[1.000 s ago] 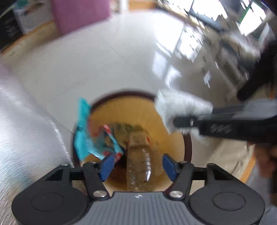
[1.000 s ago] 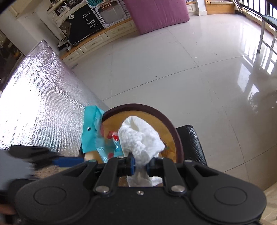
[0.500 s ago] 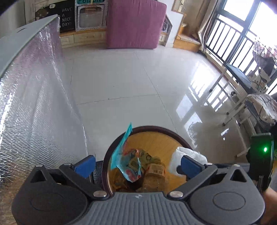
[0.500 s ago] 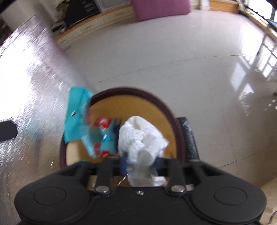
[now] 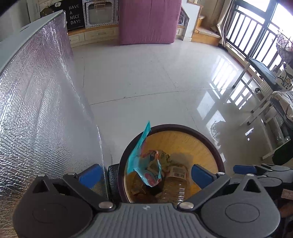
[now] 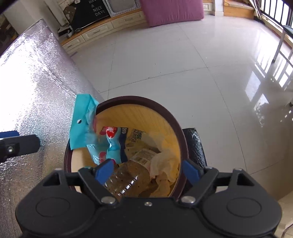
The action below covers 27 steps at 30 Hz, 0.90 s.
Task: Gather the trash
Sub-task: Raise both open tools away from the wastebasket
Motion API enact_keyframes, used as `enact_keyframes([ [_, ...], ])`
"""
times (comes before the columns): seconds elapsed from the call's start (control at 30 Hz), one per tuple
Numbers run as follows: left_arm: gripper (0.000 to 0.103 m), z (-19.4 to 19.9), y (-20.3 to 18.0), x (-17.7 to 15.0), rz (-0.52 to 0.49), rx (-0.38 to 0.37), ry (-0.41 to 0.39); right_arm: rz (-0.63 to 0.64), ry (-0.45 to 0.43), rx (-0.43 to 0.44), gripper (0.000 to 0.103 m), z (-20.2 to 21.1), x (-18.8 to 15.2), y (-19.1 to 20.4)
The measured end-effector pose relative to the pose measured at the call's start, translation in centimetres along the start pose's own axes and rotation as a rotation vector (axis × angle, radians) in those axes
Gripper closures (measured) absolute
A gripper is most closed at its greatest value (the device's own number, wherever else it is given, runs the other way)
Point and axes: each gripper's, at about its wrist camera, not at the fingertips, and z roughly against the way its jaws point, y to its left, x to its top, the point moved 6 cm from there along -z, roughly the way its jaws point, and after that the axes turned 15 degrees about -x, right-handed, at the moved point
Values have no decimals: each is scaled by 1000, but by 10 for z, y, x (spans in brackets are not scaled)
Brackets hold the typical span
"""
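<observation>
Silver foil-covered worktop (image 5: 36,113) left of the claw, edge running away ahead. Glossy white tiled floor (image 5: 146,76) ahead. Pink mattress (image 5: 148,20) upright at far wall, straight ahead. Black "HAVE A NICE DAY!" board (image 5: 73,14) far ahead-left, above wooden drawers (image 5: 93,35). Barred window (image 5: 256,34) far right, folding frame (image 5: 263,102) right.

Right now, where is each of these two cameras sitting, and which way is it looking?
Left wrist: rides the left tongs, looking steeply down into the bin; right tongs' tip at the right edge.
Right wrist: rides the right tongs, looking down at tissue and bottle; left tongs' tip at the left edge.
Shared: bin, teal wrapper, foil-covered surface.
</observation>
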Motion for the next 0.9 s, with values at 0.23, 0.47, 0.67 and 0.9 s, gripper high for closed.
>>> enact_keyframes([
  [0.23, 0, 4, 4, 0, 24, 23, -12, -15, -31, -19, 0, 12, 2, -7],
  [0.47, 0, 31, -2, -4, 83, 20, -67, -17, -54, -50, 0, 38, 0, -13],
  [0.67, 0, 74, -22, -14, 64, 5, -132, -30, -101, -60, 0, 90, -3, -26],
  [0.9, 0, 133, -48, -27, 13, 15, -226, -16, -200, -64, 0, 158, -14, -43],
])
